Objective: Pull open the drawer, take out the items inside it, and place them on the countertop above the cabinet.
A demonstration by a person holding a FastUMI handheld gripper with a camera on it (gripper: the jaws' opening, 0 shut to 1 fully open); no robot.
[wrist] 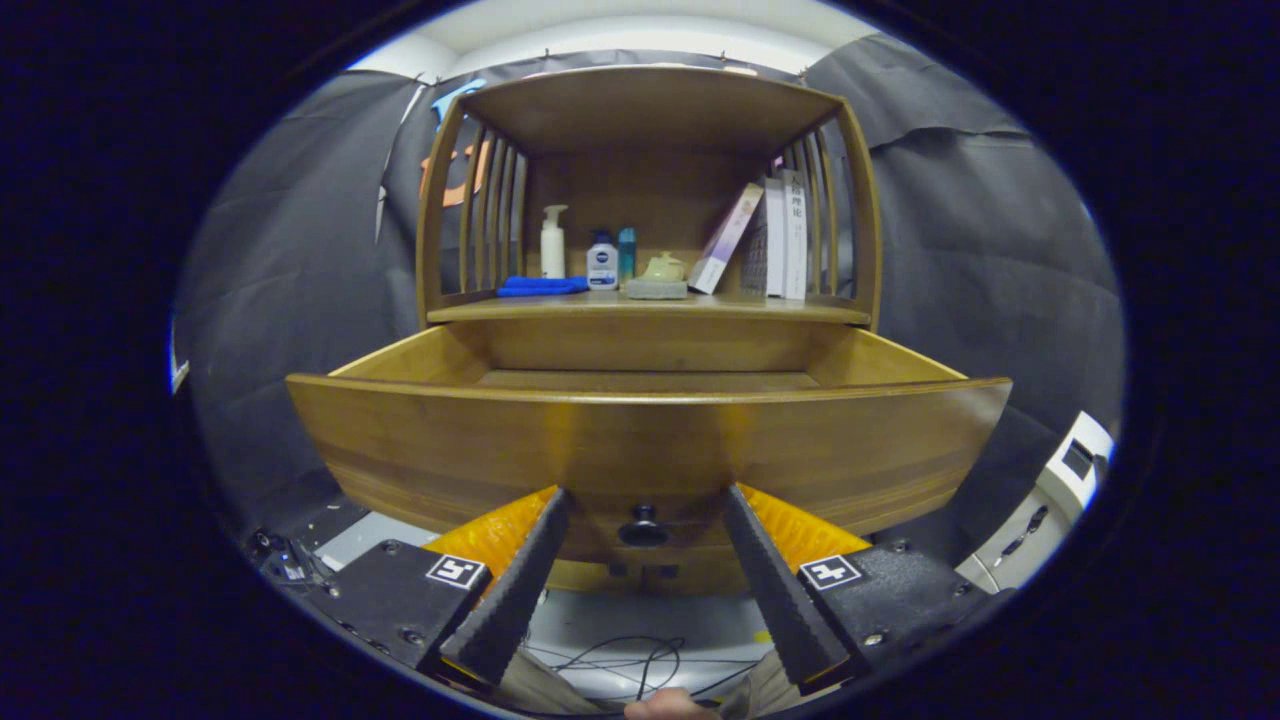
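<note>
The gripper (645, 500) stands wide open, holding nothing, its fingers either side of the knob (641, 526) without touching it. The drawer (640, 440) is pulled out from the cabinet (650, 310); its contents are hidden behind the front panel. On the countertop (800, 311) above sit bottles (553, 242), a blue cloth (541, 286) and books (780, 240).

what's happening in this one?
A person's handheld gripper sits open at the front of a wooden cabinet's drawer, fingers either side of the knob, not pressing it. The drawer is pulled out. Bottles, a blue cloth and books are on the countertop.
</note>
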